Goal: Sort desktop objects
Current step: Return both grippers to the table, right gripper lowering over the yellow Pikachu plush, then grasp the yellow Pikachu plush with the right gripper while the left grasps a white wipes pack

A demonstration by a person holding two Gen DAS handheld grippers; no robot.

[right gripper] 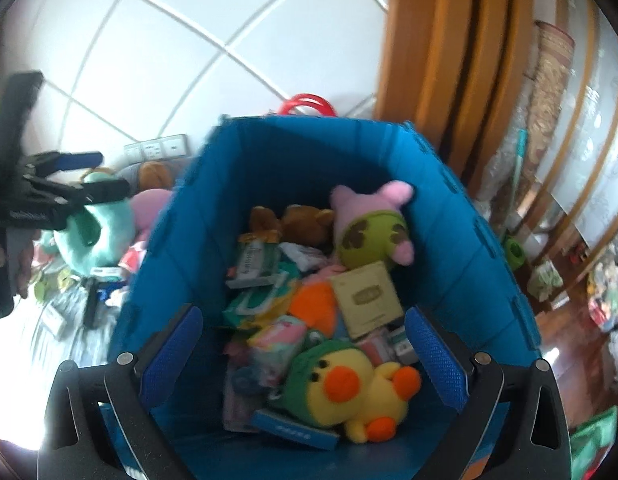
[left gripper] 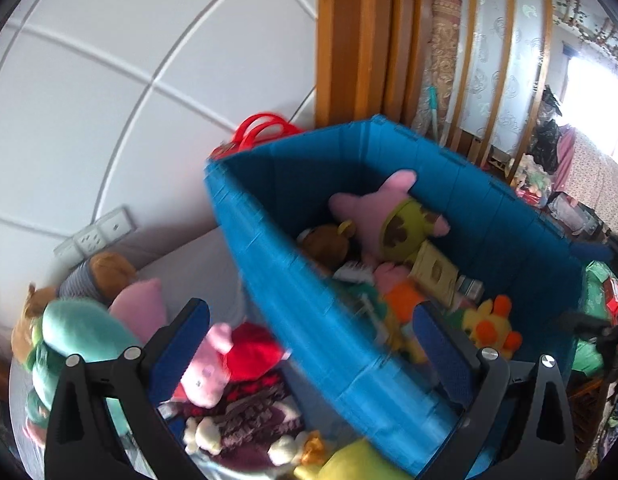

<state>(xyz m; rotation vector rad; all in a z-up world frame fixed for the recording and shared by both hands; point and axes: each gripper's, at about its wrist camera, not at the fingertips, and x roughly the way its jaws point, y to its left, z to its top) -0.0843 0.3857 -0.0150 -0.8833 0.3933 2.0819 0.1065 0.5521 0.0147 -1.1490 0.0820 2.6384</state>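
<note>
We hold both grippers wide open and empty: the right gripper (right gripper: 303,354) over the blue folding fabric bin (right gripper: 181,216), where the yellow plush duck (right gripper: 351,394) lies (apparently just dropped). Next, the left gripper (left gripper: 311,346) needs a toy; only its view shows the pink plush pig in red (left gripper: 213,364) outside.

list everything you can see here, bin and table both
storage bin: 1, blue, centre, open top
yellow duck plush: 1, yellow and orange with green hood, in bin, near side
pink star plush: 1, pink with green shorts, in bin, against far wall
brown bear plush: 1, brown, in bin, far end
olive box: 1, in bin, middle
pink pig plush: 1, pink in red, on table left of bin
teal plush: 1, teal, table, far left
red handles: red, behind bin
left tongs: open, empty, straddling the bin's wall
right tongs: open, empty, above bin
</note>
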